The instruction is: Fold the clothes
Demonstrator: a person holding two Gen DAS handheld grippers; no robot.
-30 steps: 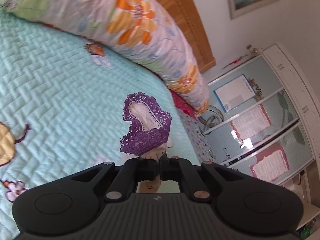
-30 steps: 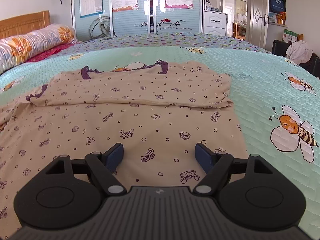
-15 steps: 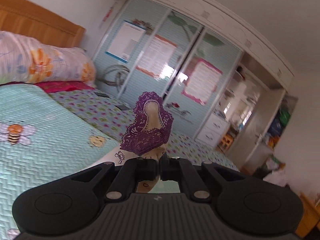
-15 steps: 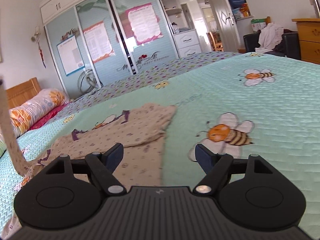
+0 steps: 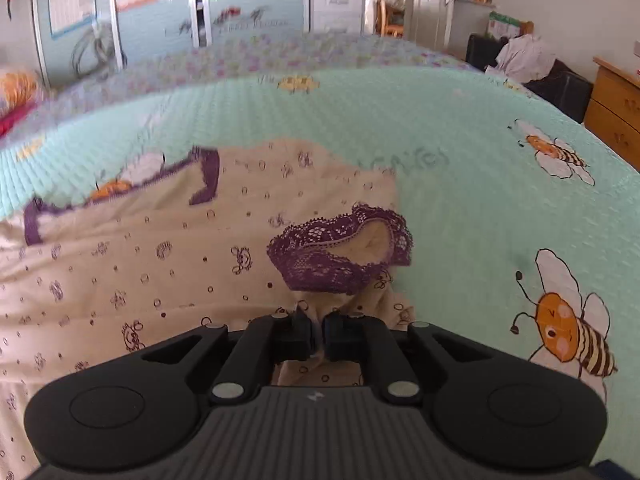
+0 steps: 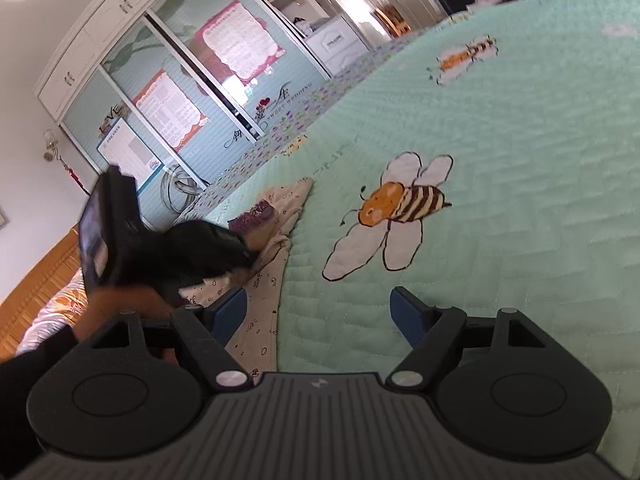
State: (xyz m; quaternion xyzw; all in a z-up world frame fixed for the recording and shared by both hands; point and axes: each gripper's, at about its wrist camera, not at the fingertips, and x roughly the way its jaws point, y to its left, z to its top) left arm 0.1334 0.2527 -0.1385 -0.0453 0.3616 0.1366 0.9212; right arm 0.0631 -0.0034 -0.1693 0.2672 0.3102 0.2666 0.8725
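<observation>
One bed [image 5: 460,128] carries one beige printed garment [image 5: 140,264], soft and light (it will drape, so grasp at the edges). Its purple lace cuff [image 5: 340,252] stands before the left hand-held gripper [image 5: 318,338], whose jaws have just been opening slightly, cloth between them. The right hand-held gripper [image 6: 320,316] is wide, empty.

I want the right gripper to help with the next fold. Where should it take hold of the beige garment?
Probably the garment's near straight side edge, beside the bee print. It lies flat on the bedspread, so the open right gripper could slide in low from that side.
</observation>
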